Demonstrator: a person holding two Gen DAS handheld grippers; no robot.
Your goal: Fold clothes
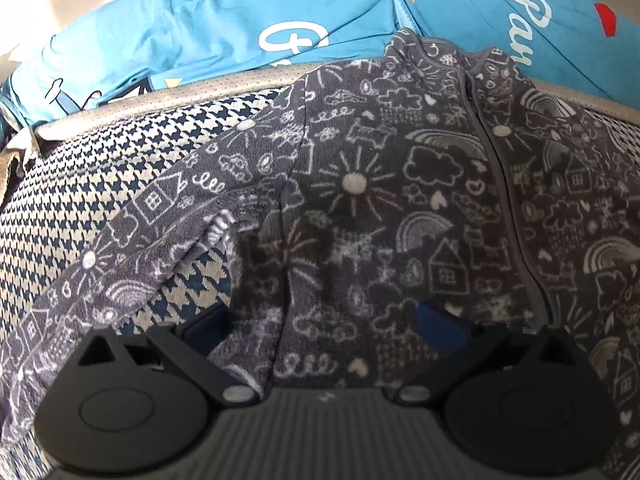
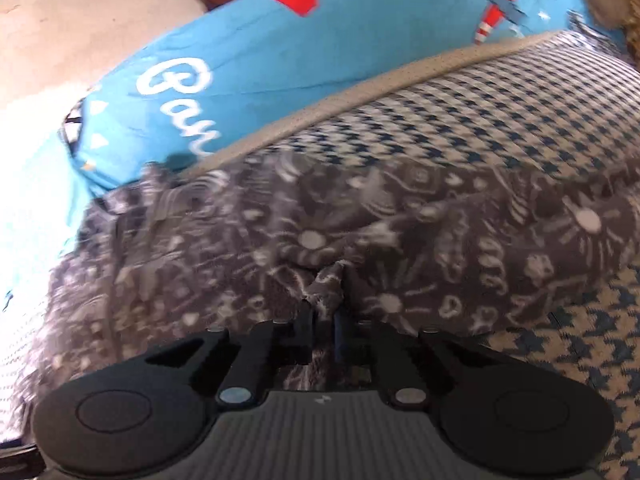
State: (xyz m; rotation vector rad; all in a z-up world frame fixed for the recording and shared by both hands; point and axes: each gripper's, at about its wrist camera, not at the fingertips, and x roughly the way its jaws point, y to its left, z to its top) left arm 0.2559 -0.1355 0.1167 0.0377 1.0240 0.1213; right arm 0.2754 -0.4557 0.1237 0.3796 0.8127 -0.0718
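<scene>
A grey doodle-print fleece jacket (image 1: 400, 184) lies spread on a houndstooth cushion (image 1: 100, 184) edged with beige piping (image 2: 360, 80). Behind it lies a blue printed sheet (image 1: 200, 20). The left claw (image 1: 320, 320) stands spread over the jacket. The right claw (image 2: 322, 312) pinches a fold of the fleece.
</scene>
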